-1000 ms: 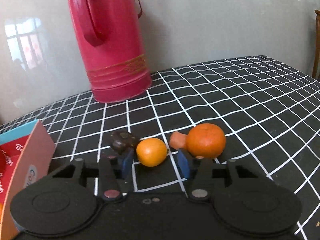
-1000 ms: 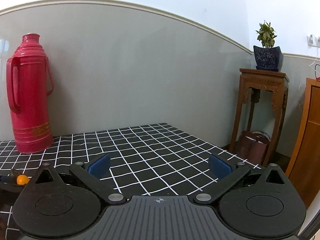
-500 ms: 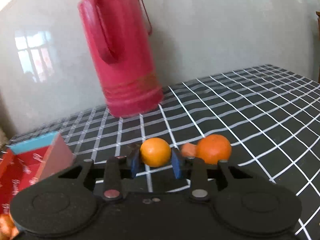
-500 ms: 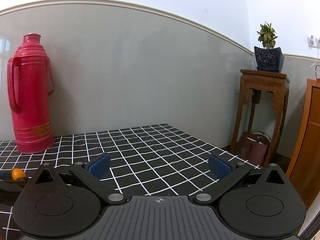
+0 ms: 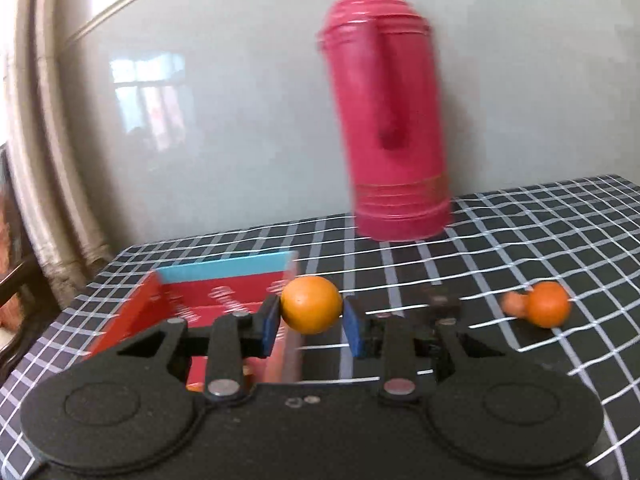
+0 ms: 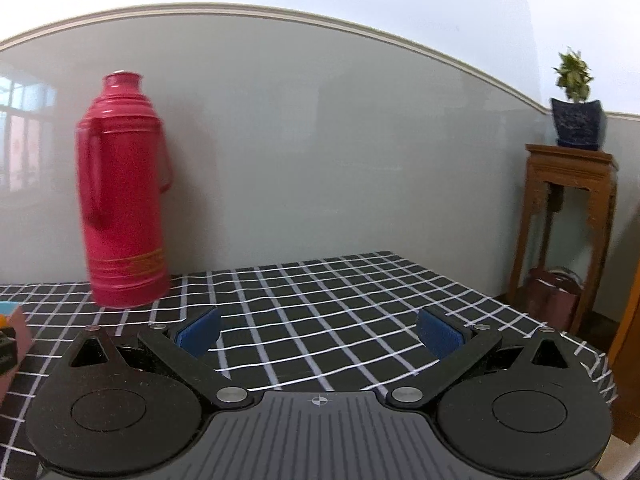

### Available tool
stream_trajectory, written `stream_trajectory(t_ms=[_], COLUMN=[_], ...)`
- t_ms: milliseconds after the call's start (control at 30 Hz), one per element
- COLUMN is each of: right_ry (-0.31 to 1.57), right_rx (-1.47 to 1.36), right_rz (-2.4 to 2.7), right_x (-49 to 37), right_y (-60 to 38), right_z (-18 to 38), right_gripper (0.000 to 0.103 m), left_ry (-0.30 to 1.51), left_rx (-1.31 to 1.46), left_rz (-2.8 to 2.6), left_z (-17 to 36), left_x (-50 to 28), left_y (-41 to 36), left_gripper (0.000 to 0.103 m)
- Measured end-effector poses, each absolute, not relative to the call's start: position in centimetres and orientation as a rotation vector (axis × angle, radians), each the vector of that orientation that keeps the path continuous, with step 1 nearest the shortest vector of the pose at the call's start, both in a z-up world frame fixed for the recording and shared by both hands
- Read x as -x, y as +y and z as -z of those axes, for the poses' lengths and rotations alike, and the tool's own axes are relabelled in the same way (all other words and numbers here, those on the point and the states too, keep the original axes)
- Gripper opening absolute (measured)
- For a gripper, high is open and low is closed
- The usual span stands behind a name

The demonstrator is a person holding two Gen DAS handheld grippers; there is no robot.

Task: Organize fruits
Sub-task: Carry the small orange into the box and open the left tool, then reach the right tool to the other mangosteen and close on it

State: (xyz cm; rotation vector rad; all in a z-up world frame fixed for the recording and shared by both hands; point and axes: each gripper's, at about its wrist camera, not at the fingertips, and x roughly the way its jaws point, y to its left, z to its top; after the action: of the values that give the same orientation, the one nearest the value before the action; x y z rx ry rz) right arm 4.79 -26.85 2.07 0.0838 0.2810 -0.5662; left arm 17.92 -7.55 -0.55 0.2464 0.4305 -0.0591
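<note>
My left gripper point(image 5: 311, 318) is shut on a small yellow-orange fruit point(image 5: 311, 310), held in the air at the right edge of an open red and blue box point(image 5: 208, 296). A larger orange point(image 5: 549, 309) with a small orange piece point(image 5: 513, 303) beside it lies on the checked cloth to the right. A dark fruit point(image 5: 440, 300) sits just behind my right finger. In the right wrist view my right gripper point(image 6: 318, 332) stands open over the cloth with nothing between its blue pads point(image 6: 198, 330). The box corner point(image 6: 18, 320) shows at that view's left edge.
A tall red thermos point(image 5: 394, 120) stands at the back against the grey wall, also seen as the thermos point(image 6: 124, 196) in the right wrist view. The table's black-and-white checked cloth point(image 6: 340, 292) ends at the right, where a wooden stand point(image 6: 568, 220) bears a potted plant point(image 6: 576, 116).
My left gripper closed on the small yellow-orange fruit, lifted it and carried it left to the box. The right gripper's view swung slightly left; its jaws stay open.
</note>
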Motion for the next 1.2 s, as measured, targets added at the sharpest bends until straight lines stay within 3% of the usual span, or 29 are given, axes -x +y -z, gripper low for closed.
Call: stream_trajectory(t_ms=[500,700,800,867,933,1033,1200], right_ry=[0.357,0.401,0.414,0.437,0.467,0.498,0.529], right_rx=[0.017,0.022,0.024,0.024,0.014,-0.003,-0.031], right_rz=[0.37,0.287,0.255,0.236,0.222,0.194,0.154], right_x=[-10.4,-13.0,-14.2,-15.1,-16.3,-17.5,-19.1], right_y=[-17.9,-15.6,-15.2,-14.9,-14.9,-15.0,-15.2], right_z=[0.0,1.0,1.4,1.8,2.2,2.7,3.0], right_gripper=[0.103,0.103,0.103,0.103,0.103,0.103,0.103], left_ry=[0.581,0.614,0.625,0.625,0.604,0.566,0.542], left_rx=[-0.162,-0.122,-0.11,-0.08,-0.07,-0.081,-0.056], left_rz=[-0.189,-0.189,-0.157,-0.128,-0.107,-0.124,-0.156], left_z=[1.4,1.5,1.3,1.1,0.6,0.0,-0.8], left_x=[-20.4,-20.8,-20.6,-20.3,-19.7,-18.9,-17.9], left_y=[3.4,5.4,5.6,5.8,5.8,5.9,7.0], left_gripper=[0.025,0.031,0.04,0.055,0.06,0.082,0.085])
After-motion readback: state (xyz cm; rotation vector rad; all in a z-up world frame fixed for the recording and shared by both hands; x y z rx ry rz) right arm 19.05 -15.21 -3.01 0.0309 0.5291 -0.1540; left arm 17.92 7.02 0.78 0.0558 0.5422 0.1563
